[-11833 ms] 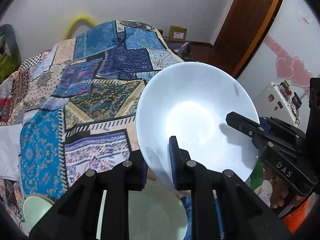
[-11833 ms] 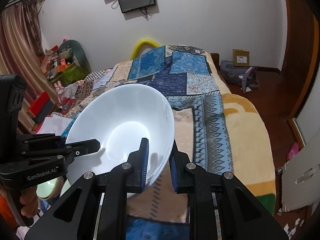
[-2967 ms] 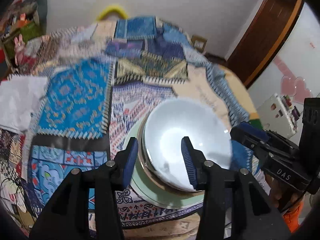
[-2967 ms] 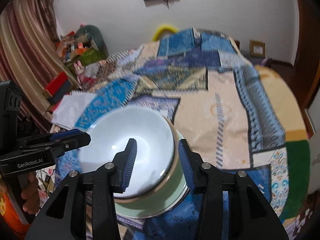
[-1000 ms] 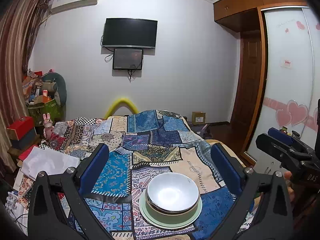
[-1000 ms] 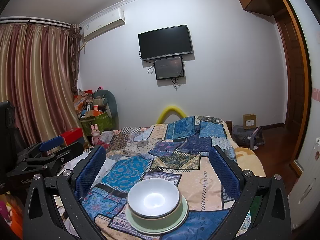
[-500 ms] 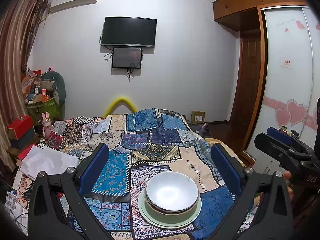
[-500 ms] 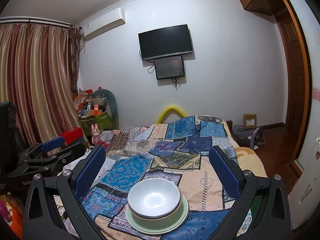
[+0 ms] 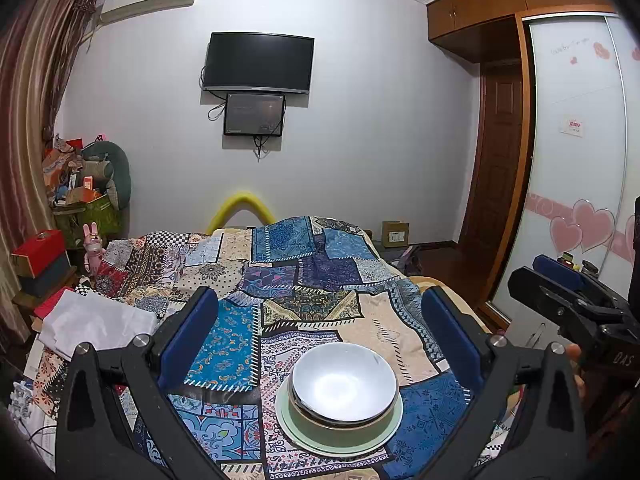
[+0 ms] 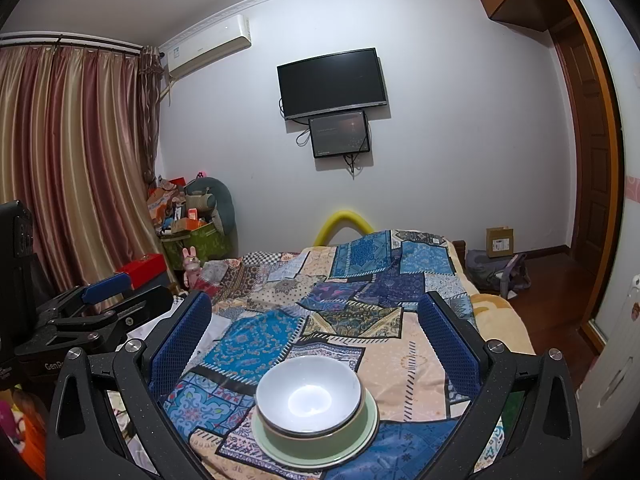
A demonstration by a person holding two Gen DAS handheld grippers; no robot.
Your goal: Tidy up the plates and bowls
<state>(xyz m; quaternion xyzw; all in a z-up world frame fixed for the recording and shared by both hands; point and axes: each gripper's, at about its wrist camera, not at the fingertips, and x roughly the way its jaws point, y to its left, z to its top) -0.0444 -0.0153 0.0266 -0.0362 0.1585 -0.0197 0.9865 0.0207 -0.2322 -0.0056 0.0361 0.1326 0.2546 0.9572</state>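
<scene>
A white bowl (image 9: 345, 381) (image 10: 307, 395) is nested in a green bowl (image 9: 380, 424) (image 10: 352, 429), and both stand on a pale green plate (image 9: 298, 434) (image 10: 276, 448) on the patchwork bedspread. My left gripper (image 9: 320, 332) is held back above the stack, open wide, with nothing between its blue pads. My right gripper (image 10: 314, 334) is likewise open and empty, raised behind the stack. Each gripper also shows at the edge of the other's view.
The patchwork bed (image 9: 280, 280) stretches to the far wall with a yellow foam arch (image 9: 240, 210). White folded cloth (image 9: 96, 320) lies at the left. Boxes and clutter (image 10: 188, 220) stand by the curtains. A wardrobe (image 9: 576, 200) and a door (image 9: 496, 168) are on the right.
Eleven seconds ago both grippers held the white bowl by its rim; it was set into the green bowl and let go. Both grippers then opened wide and drew back. Nothing has moved over the last second.
</scene>
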